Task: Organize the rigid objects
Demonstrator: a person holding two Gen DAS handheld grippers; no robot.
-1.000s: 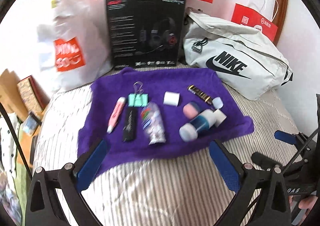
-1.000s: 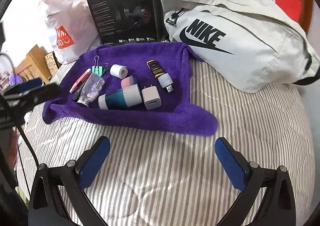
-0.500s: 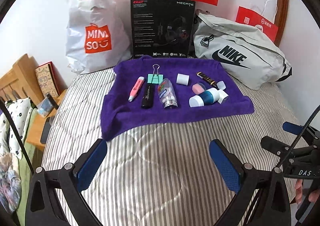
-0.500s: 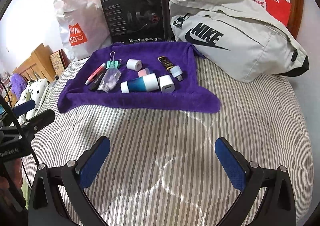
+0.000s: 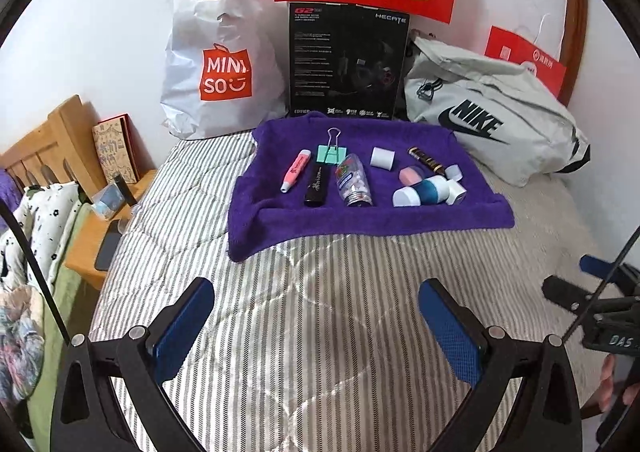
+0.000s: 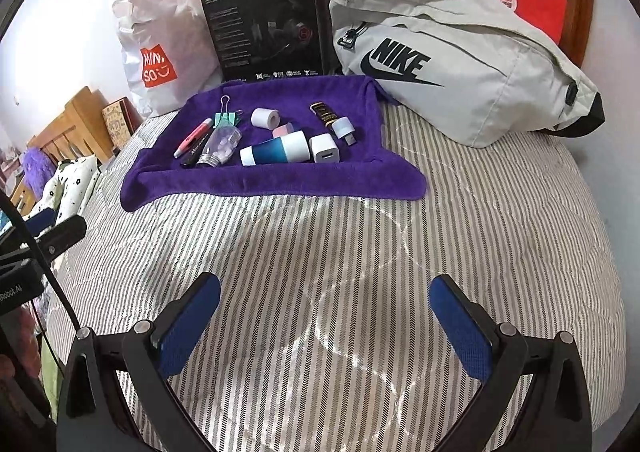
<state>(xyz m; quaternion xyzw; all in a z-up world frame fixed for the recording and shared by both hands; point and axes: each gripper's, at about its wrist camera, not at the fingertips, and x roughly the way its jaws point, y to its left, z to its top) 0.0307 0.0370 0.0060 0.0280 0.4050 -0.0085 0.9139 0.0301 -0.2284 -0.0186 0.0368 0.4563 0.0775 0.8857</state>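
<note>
On the striped bed (image 5: 320, 312), a purple towel (image 5: 360, 216) carries all the small items: a pink highlighter (image 5: 295, 170), mint binder clip (image 5: 332, 150), black pen (image 5: 316, 188) and clear bottle (image 5: 354, 182) side by side on its left half. A white roll (image 5: 383, 157), pink eraser (image 5: 411, 175), blue-and-white bottle (image 6: 276, 150), white charger (image 6: 326, 148) and gold-black tube (image 6: 325, 114) bunch together on its right. The left gripper (image 5: 316, 326) and right gripper (image 6: 326, 322) hover over bare bedding well short of the towel, jaws spread and empty, which fits either a loose lot awaiting sorting or a finished gathering.
</note>
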